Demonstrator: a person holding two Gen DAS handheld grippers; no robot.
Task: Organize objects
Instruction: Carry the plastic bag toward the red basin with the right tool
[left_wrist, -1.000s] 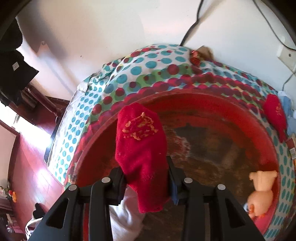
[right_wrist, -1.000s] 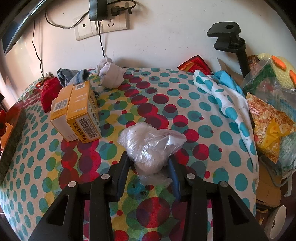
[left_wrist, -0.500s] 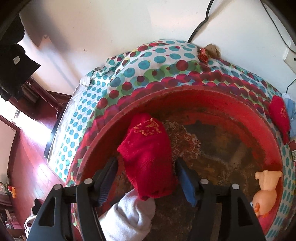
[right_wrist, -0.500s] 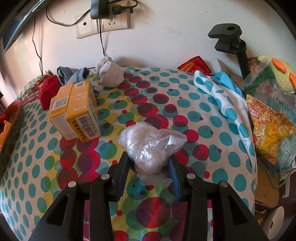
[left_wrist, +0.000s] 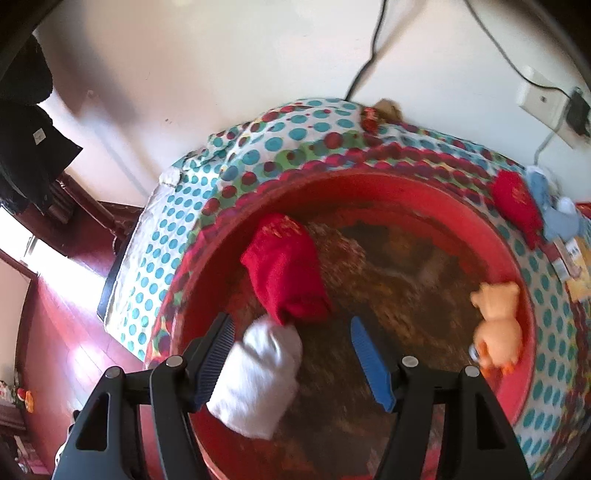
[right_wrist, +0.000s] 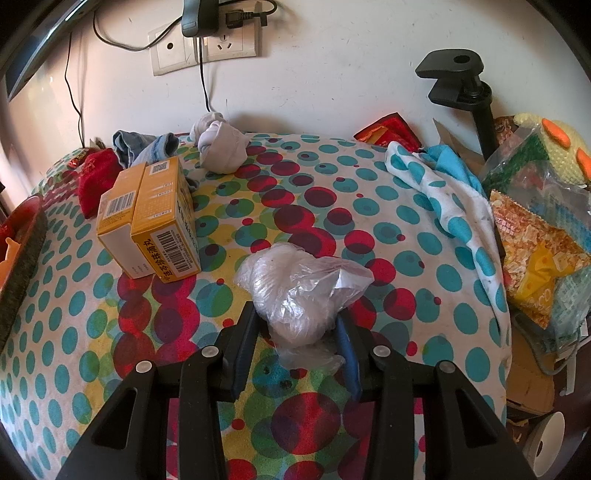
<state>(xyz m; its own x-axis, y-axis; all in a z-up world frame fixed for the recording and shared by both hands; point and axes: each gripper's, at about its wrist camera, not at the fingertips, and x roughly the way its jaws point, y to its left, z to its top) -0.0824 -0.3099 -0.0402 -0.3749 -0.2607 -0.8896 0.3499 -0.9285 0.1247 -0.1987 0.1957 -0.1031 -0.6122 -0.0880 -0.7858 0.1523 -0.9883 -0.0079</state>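
Observation:
My left gripper is open above a round red basin. A red sock with gold embroidery lies loose in the basin, just beyond the fingers. A white sock lies under it by the left finger. An orange toy pig sits at the basin's right side. My right gripper is shut on a clear plastic bag of white stuff on the polka-dot tablecloth.
Two yellow boxes, a grey sock ball, a blue cloth and a second red sock lie behind and left. A clamp stand, snack bags and a dotted towel crowd the right edge. Wall sockets hang behind.
My left gripper opened and let go of the red sock, which dropped into the basin, and the gripper drew back. My right gripper kept its hold and barely moved.

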